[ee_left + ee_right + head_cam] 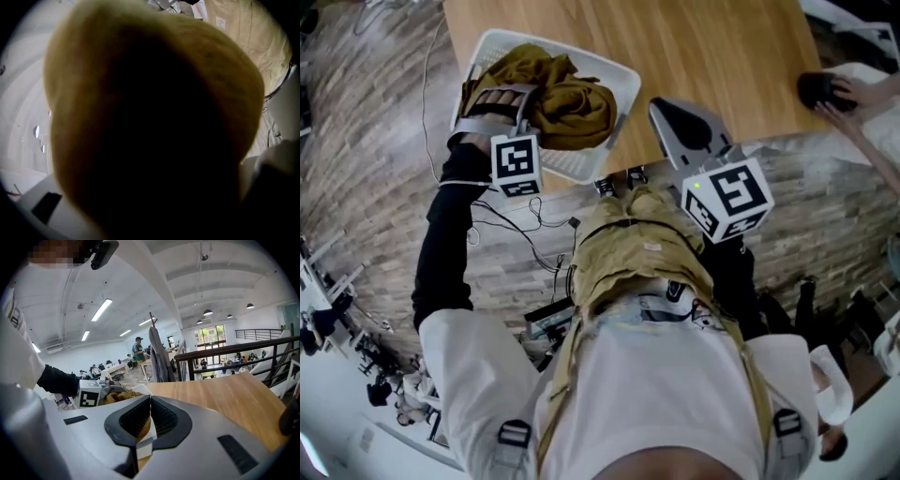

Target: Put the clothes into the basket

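1. The clothes [567, 98], a mustard fabric heap, lie inside the basket [630, 89] and fill most of it.
2. I judge them soft, light and floppy. They won't slip or break, but loose folds will trail and can snag on the basket rim.
3. Best hold, I'd say, is a thick bunched fold near the middle of the heap, not a thin edge.
4. The left hand-held gripper [508, 94] is over the near-left part of the basket, pointing down into it. Its own view is blocked by fabric. Its jaws stand wide, and I read them as grasping a fat wad of the clothes.
5. The right hand-held gripper [149, 401] is clenched on nothing and hangs just right of the basket.
6. The basket sits at the near edge of the wooden tabletop [712, 56].
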Demonstrator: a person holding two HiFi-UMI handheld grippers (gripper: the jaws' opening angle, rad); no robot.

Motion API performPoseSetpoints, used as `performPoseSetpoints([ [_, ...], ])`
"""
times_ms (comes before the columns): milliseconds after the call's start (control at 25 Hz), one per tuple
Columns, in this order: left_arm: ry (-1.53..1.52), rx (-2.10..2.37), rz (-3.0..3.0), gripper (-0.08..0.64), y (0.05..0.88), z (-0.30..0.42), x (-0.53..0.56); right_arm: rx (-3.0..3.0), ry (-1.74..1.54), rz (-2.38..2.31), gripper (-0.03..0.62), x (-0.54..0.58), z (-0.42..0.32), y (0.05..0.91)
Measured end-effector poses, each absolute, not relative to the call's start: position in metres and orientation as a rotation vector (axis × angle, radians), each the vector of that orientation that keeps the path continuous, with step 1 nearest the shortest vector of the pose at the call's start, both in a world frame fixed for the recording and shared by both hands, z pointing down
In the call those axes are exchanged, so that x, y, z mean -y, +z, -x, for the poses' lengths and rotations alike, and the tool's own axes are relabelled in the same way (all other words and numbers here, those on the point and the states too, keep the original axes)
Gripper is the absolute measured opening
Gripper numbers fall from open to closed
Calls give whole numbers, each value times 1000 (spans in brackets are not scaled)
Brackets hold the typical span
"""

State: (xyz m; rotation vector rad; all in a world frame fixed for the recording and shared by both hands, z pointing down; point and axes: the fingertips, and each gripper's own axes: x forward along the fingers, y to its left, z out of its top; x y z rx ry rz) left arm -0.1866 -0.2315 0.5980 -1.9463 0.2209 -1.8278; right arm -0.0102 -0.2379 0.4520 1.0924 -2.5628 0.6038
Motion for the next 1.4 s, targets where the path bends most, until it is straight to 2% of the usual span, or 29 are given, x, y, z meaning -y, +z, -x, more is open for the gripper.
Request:
performPoseSetpoints([
  [800,-2015,77,1961,279,746,190,218,2520,651,-1041,21,213,18,473],
  [1200,-2040,80,1946,318,763,189,217,2512,663,-1061,21,215,16,477],
  [1400,-2010,25,1985,337,739,187,216,2528,654,-1076,22,215,18,474],
])
